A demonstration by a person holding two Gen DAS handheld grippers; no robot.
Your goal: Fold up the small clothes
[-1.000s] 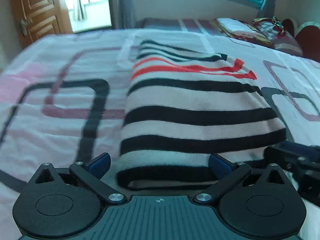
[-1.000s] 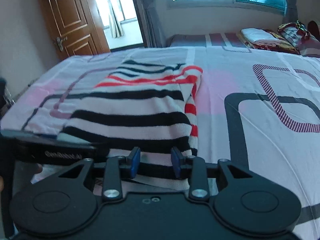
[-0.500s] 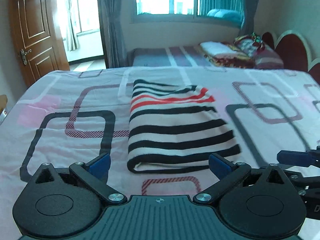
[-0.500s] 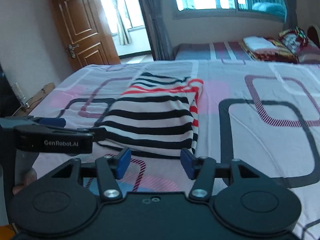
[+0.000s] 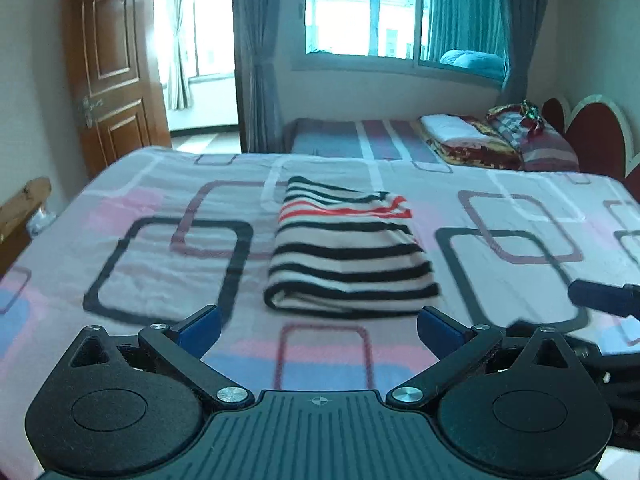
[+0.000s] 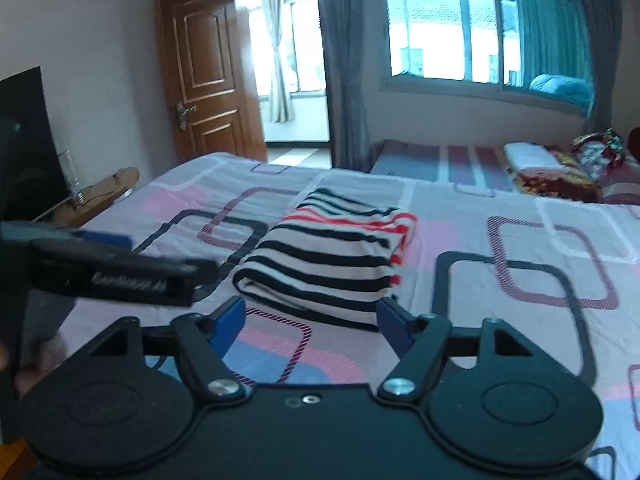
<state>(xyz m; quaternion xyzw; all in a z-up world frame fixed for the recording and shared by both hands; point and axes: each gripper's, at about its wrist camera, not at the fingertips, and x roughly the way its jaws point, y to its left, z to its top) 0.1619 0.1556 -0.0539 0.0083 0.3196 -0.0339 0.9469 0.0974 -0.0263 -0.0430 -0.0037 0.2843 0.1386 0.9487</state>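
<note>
The striped garment [image 5: 348,256] lies on the bed [image 5: 160,248] as a compact, squared-off bundle, its rounded fold edge facing the cameras and the red-striped end on the far side. It sits just ahead of the left claw [image 5: 318,322], centred between the spread tips, and ahead and slightly left of centre for the right claw [image 6: 310,316]. Both claws are spread wide and hold nothing; neither touches the cloth. The left claw also shows in the right wrist view, to the left of the right claw. Judging from the neat bundle and the empty claws clear of it, the folding of this piece looks finished; no other unfolded garment is visible on the bedspread.
</note>
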